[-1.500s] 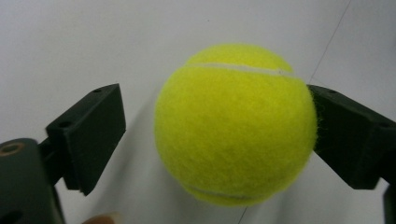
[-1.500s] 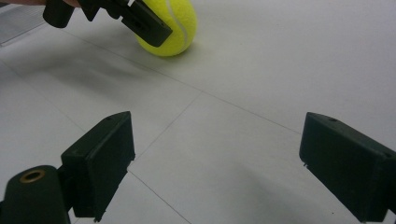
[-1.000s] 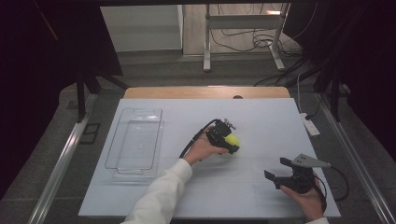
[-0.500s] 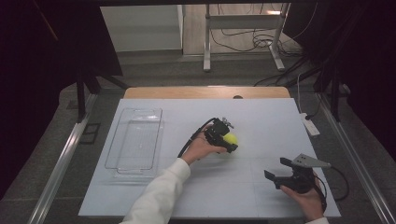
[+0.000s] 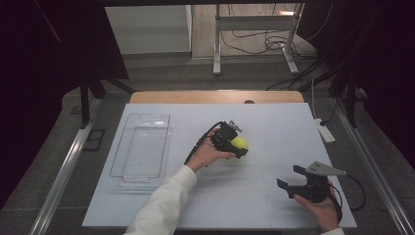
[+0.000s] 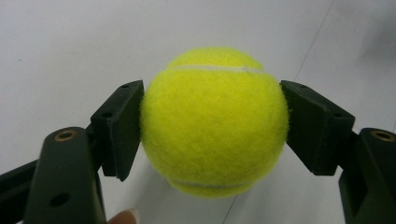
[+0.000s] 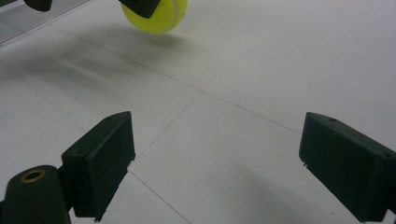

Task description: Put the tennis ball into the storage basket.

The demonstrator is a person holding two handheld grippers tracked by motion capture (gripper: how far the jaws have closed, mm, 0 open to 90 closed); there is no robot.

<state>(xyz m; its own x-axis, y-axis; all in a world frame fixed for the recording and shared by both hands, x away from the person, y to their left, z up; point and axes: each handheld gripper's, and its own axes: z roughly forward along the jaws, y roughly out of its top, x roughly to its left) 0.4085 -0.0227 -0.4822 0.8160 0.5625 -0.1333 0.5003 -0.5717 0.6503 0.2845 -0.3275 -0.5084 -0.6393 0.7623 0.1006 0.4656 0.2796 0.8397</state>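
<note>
Both left gripper fingers clamped on tennis ball; right gripper spread wide.

High view: I look from above the near edge, forward and down over the whole white table. Left gripper view: I sit very close, facing along the jaws at the fuzzy yellow-green tennis ball. Right gripper view: low over the tabletop, facing across it, ball farther off at top. All three views share that ball.
</note>
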